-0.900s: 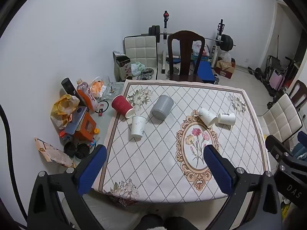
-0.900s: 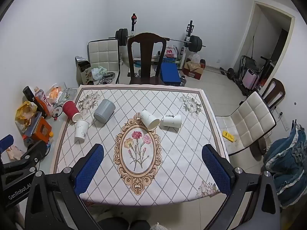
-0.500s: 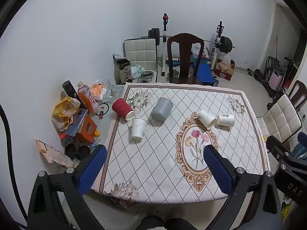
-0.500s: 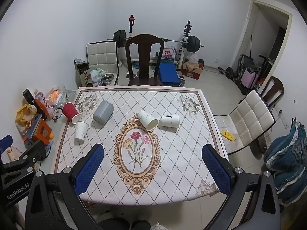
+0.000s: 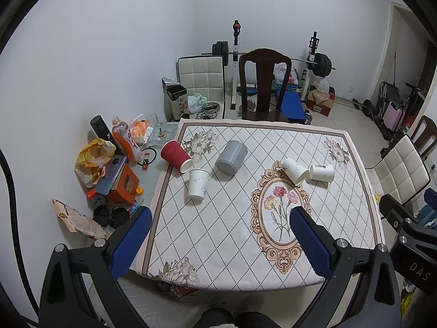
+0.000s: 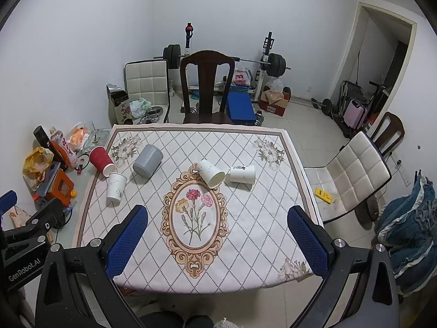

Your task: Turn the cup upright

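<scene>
Blue-padded left gripper [image 5: 218, 235], lower part of the left wrist view: jaws spread wide, nothing between them, held above the near edge of the counter [image 5: 218, 246], which carries a diamond-patterned cloth with a flower medallion. Cups on the cloth, all in the middle band of the frame: red cup [image 5: 175, 156] lying on its side at the left edge, mouth toward lower right; white cup [image 5: 198, 184] just below it, lying down with its mouth toward the top of the frame, close to the red cup's rim; grey cup [image 5: 231, 157] tipped over a little to the right; two further paper cups right of centre, one tilted [image 5: 295, 170] and one on its side [image 5: 322, 172], close together. Dark wooden chair [image 5: 263, 87] at the far edge, upper centre. Bottles, bags and an orange box [image 5: 124, 187] clutter the left. Part of the right gripper's body shows at the lower right edge.

Right wrist view: right gripper [image 6: 217, 233] in the lower part of the frame, blue pads wide apart, holding nothing, above the near side of the counter [image 6: 245, 246]. Red cup [image 6: 101, 160], white cup [image 6: 116, 187] and grey cup [image 6: 147, 160] sit in the left middle; the tilted cup [image 6: 210, 172] and the sideways cup [image 6: 242, 174] sit at centre, above the medallion. White padded chair [image 6: 352, 175] at right. Left gripper's body at the lower left edge.
</scene>
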Available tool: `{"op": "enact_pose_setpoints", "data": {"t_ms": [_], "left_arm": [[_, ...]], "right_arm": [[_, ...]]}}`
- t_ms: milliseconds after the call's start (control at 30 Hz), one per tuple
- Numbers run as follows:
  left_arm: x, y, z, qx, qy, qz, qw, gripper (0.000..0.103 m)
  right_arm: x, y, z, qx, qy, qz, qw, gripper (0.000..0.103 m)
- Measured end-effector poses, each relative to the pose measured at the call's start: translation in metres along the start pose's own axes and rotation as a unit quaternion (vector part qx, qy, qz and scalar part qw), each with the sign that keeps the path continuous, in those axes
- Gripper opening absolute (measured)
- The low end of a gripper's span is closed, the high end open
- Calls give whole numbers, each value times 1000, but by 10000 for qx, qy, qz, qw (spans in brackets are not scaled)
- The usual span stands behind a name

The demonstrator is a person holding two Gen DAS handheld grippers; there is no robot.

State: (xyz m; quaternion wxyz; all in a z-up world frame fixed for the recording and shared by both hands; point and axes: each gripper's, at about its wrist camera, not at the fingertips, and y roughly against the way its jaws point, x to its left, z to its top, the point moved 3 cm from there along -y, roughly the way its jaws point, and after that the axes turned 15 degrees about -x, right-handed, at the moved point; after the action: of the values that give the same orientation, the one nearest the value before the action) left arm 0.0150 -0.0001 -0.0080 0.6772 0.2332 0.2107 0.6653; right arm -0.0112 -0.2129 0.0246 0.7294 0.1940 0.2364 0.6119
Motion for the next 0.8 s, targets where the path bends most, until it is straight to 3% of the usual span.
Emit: {"op": "enact_pose_setpoints", "data": {"t_ms": [800], "left_arm": [[1, 1, 11, -29, 15, 17, 10000, 103]], "right_arm": [[-1, 3, 0, -36, 5, -9, 10000, 103]]}}
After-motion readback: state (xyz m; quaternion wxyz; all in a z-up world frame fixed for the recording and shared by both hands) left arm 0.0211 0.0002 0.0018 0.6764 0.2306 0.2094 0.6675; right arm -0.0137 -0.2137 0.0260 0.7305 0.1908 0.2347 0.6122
